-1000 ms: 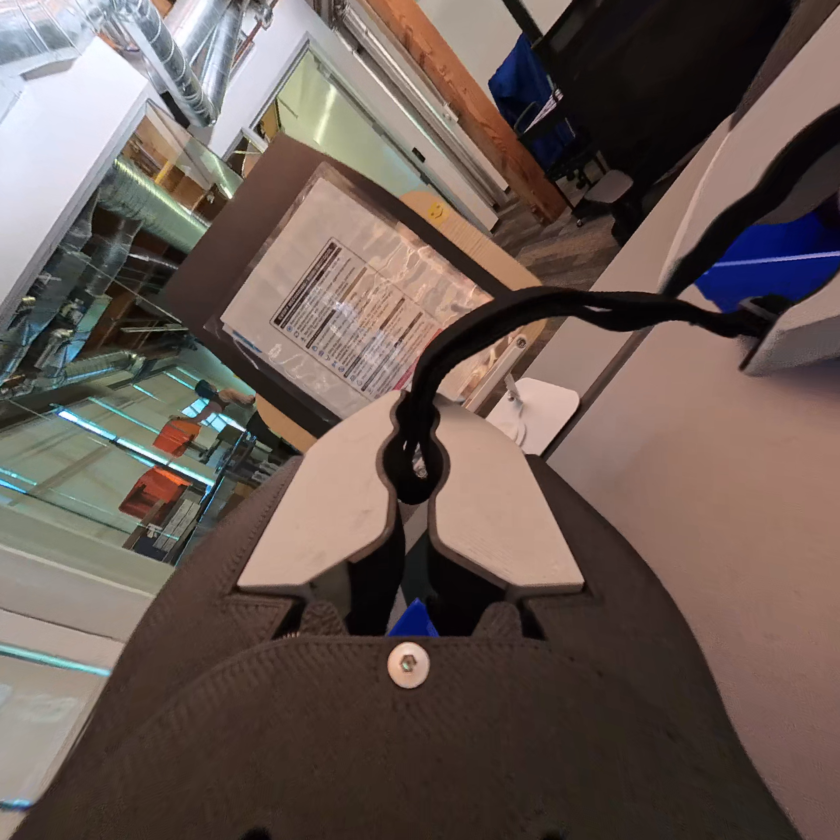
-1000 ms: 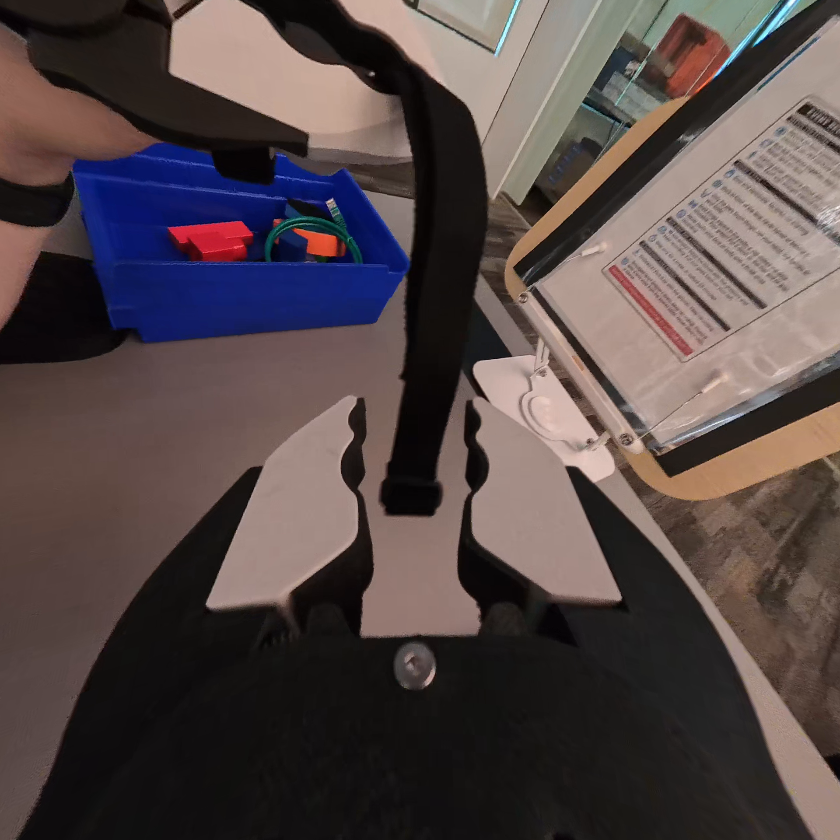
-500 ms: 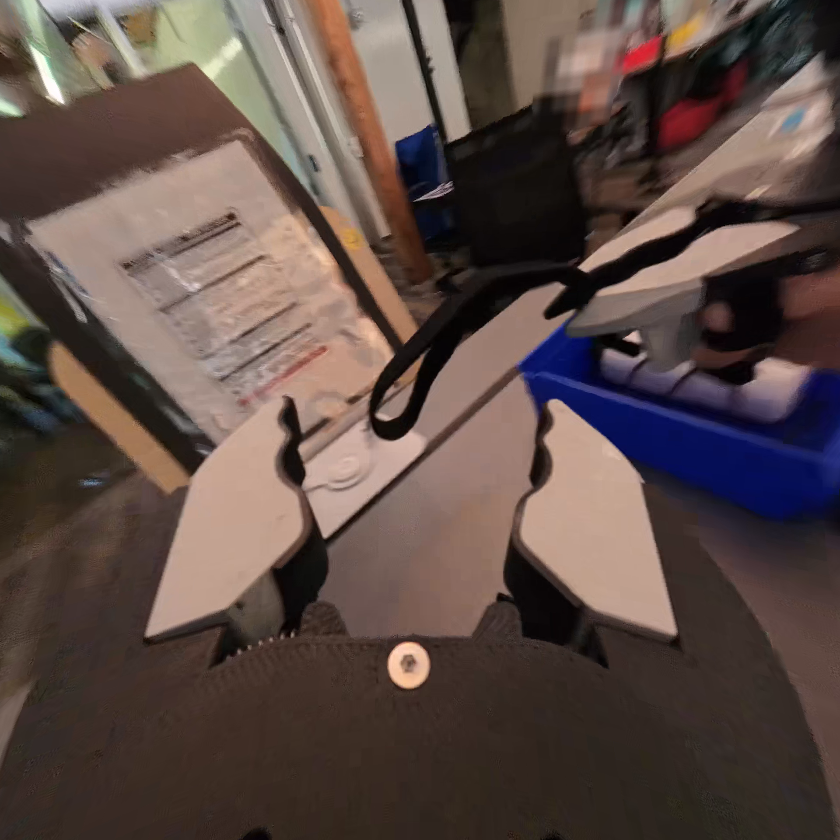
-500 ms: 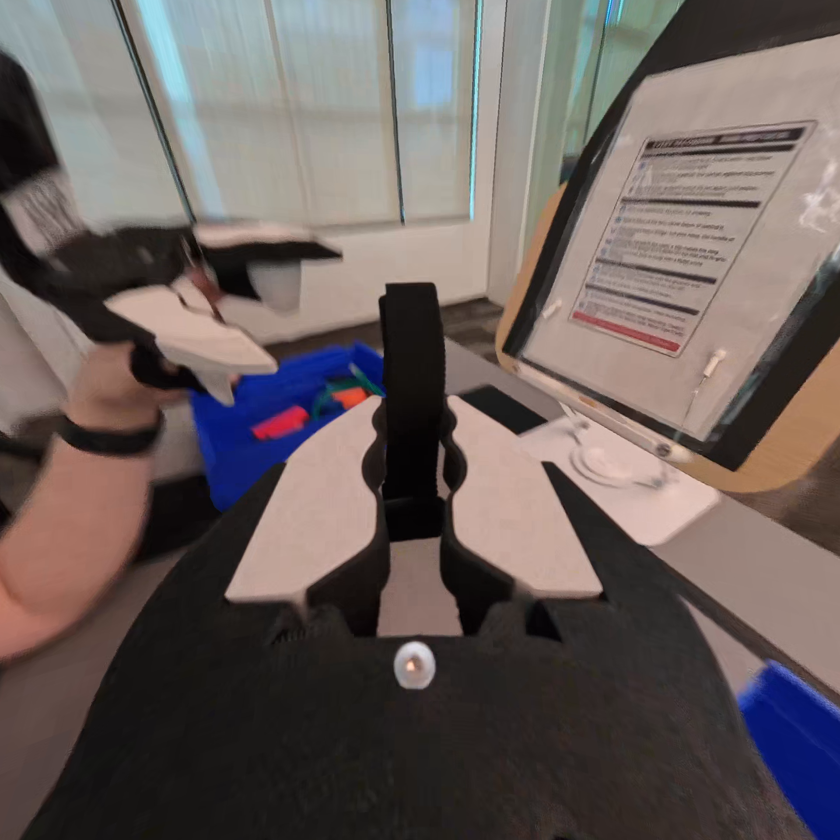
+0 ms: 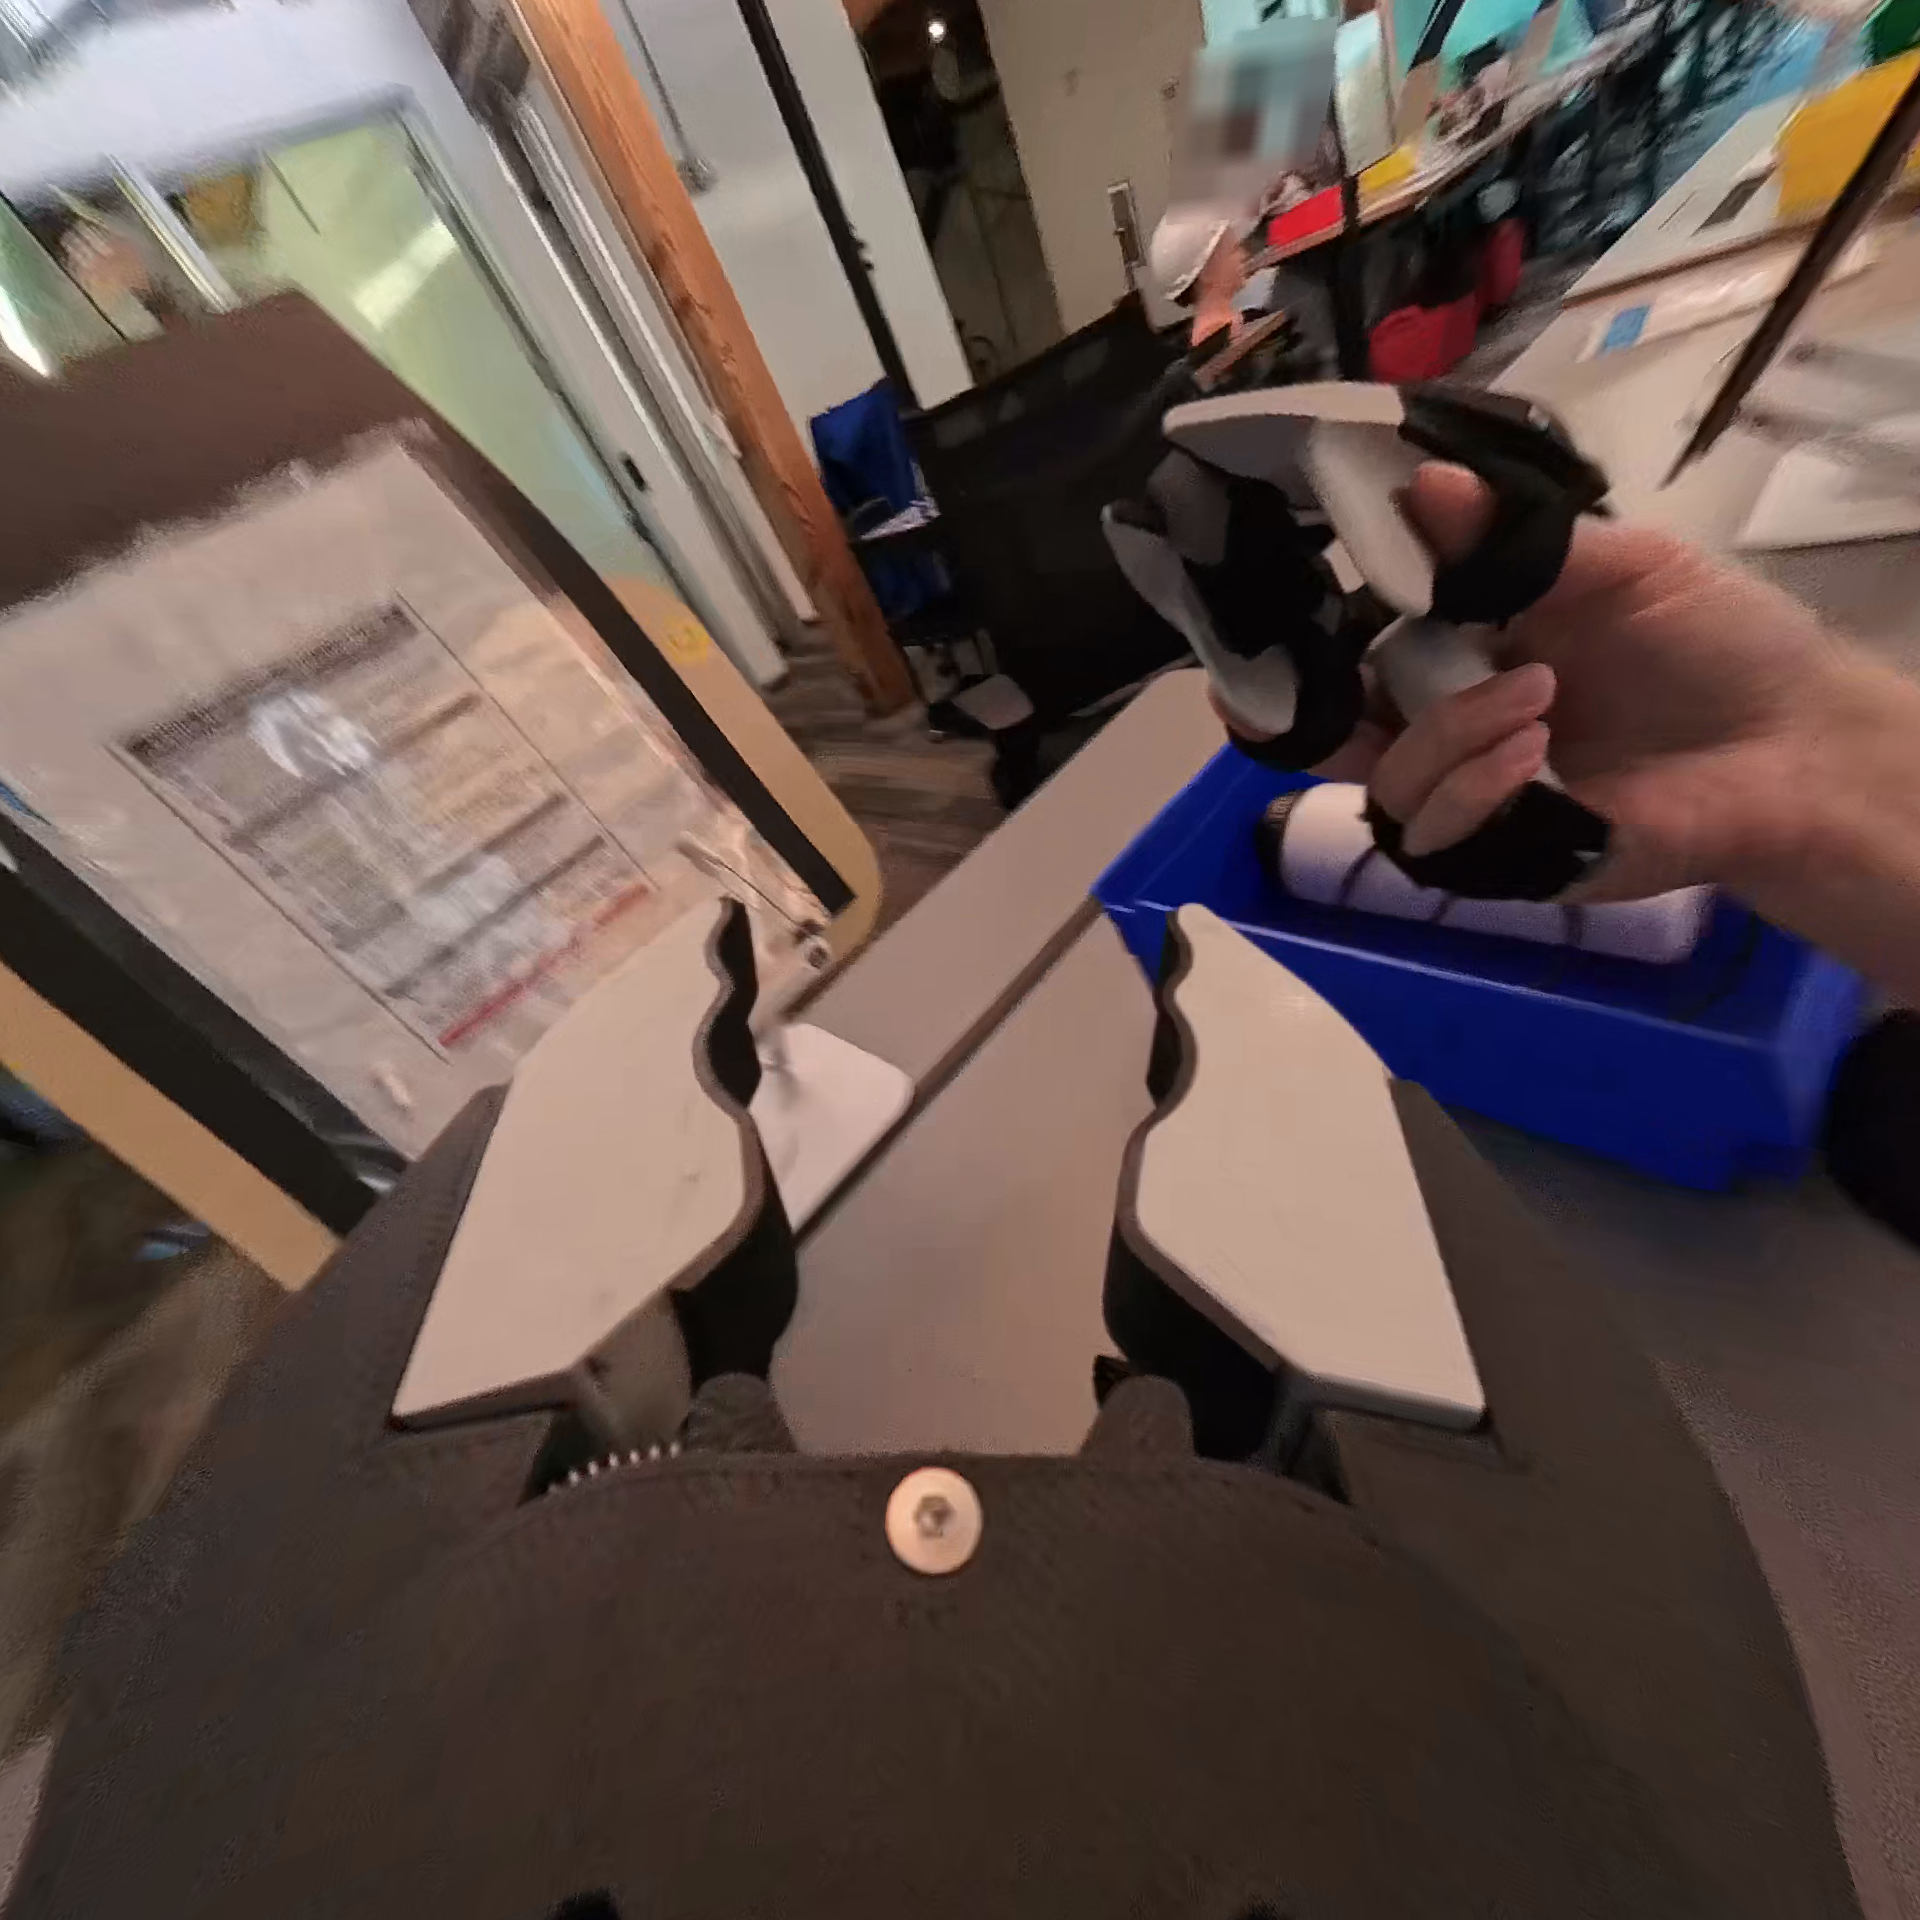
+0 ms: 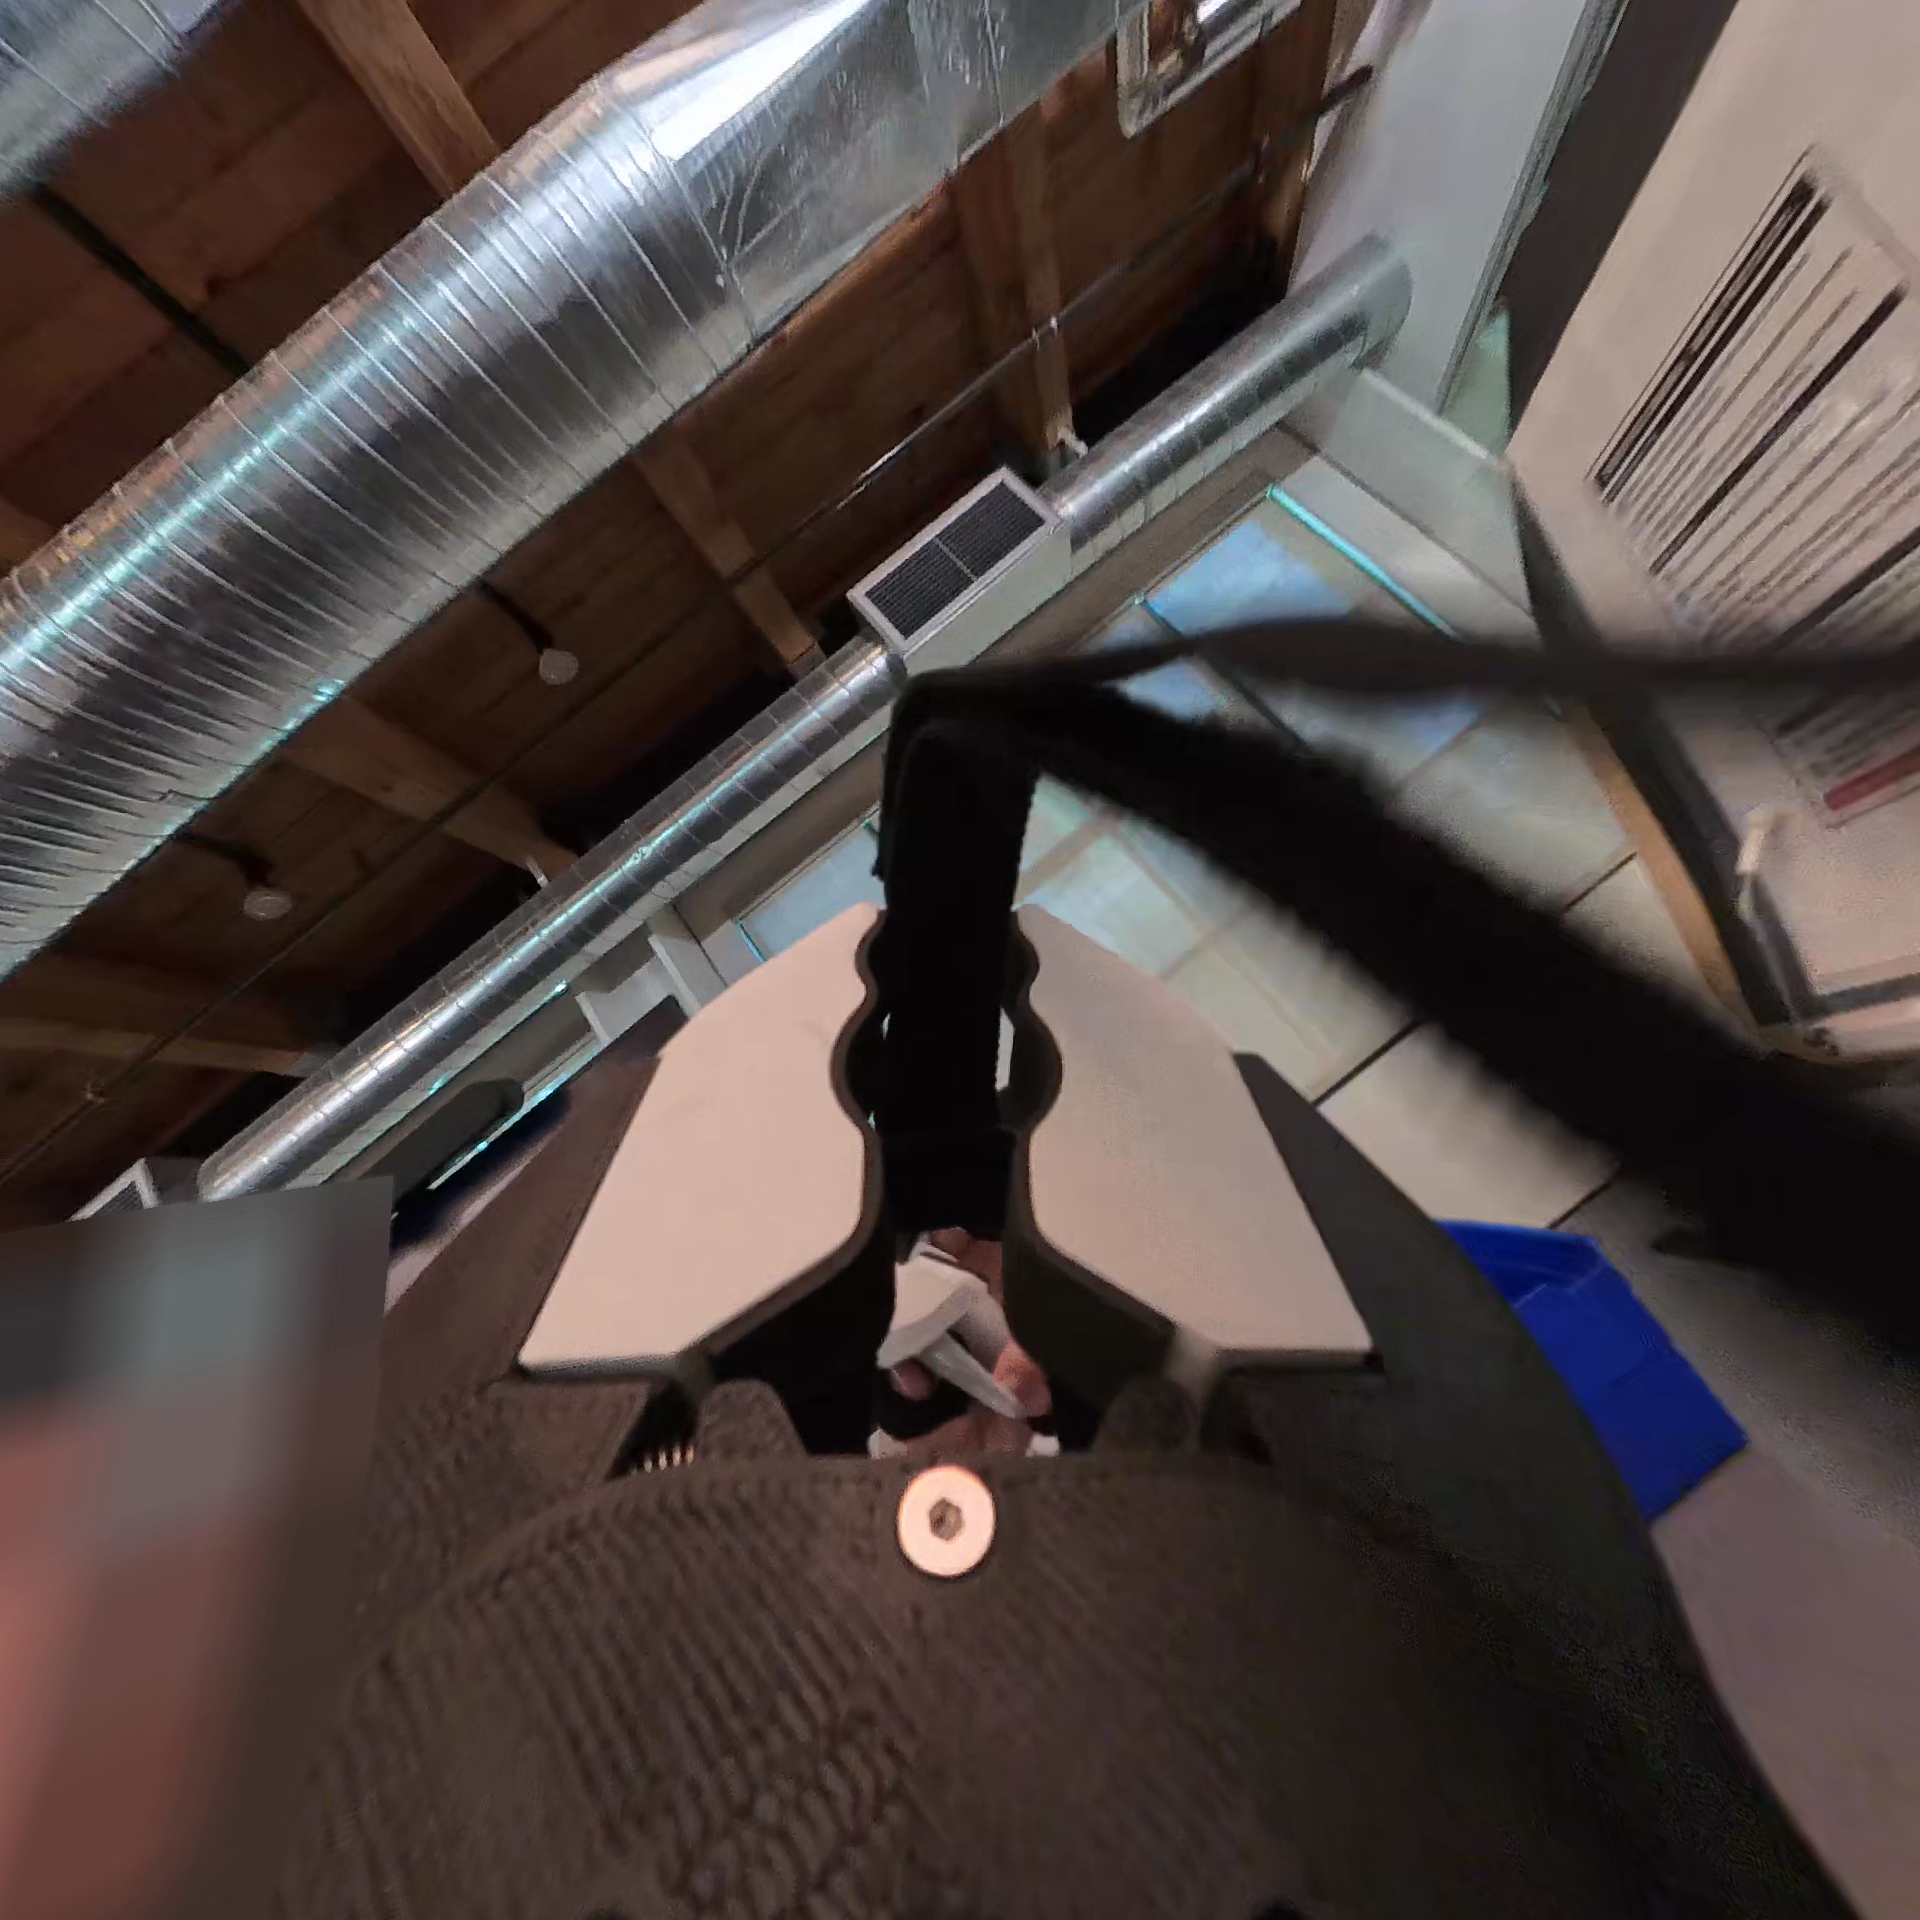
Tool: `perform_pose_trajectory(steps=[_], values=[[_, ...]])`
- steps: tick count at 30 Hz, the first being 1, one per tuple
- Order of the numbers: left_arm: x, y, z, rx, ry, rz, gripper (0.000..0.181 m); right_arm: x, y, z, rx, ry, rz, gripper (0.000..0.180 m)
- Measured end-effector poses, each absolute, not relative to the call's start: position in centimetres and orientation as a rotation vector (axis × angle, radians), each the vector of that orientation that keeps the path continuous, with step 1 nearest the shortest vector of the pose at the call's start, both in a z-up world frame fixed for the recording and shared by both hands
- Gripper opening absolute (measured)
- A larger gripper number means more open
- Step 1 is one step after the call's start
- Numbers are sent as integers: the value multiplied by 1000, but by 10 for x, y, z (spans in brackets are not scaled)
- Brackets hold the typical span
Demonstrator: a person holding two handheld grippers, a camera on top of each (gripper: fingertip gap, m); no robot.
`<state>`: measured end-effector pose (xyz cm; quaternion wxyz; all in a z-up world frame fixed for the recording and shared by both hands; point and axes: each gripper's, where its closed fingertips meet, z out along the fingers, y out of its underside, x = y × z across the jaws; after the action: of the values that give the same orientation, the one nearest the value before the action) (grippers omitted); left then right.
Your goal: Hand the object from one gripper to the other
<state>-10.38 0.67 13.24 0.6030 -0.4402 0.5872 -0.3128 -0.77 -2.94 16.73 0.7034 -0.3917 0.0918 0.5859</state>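
Strap now in the right gripper, left gripper empty

The left gripper (image 5: 951, 1081) hangs over the grey table (image 5: 966, 1247), its flat scalloped fingers wide apart with nothing between them, likely because the hand-off is done. The right gripper (image 6: 945, 1049), tilted toward the ceiling ducts (image 6: 343, 416), is clamped on the limp, woven black strap (image 6: 940, 935), which loops over and trails off right.

Nothing I can read: the printed sheet (image 5: 395, 821) on the standing board (left of frame) is blurred lines only.
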Motion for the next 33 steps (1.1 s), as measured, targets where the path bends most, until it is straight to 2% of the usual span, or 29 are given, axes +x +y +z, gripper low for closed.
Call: perform_pose_trajectory(steps=[4, 7, 14, 19, 23, 26, 30, 33], values=[[-88, -18, 133, -795, 1333, -503, 63, -37, -25, 169, -868, 204, 1410, 20], [-85, -37, 140, -708, 1289, -555, 54, -60, -20, 167, -874, 212, 1463, 21], [-87, -42, 135, -647, 1338, -511, 54, -96, -18, 165, -896, 217, 1490, 21], [-92, -47, 142, -547, 1300, -457, 32, -103, -17, 164, -897, 246, 1476, 21], [-95, -49, 144, -528, 1299, -465, 25, -102, -18, 166, -901, 237, 1467, 21], [-101, -49, 151, -518, 1274, -486, 8, -100, -21, 168, -900, 234, 1460, 22], [-112, -38, 165, -573, 1221, -529, 7, -110, -21, 168, -962, 159, 1437, 23], [-134, -10, 188, -673, 1082, -584, 7, -121, -13, 161, -1062, 68, 1340, 35]])
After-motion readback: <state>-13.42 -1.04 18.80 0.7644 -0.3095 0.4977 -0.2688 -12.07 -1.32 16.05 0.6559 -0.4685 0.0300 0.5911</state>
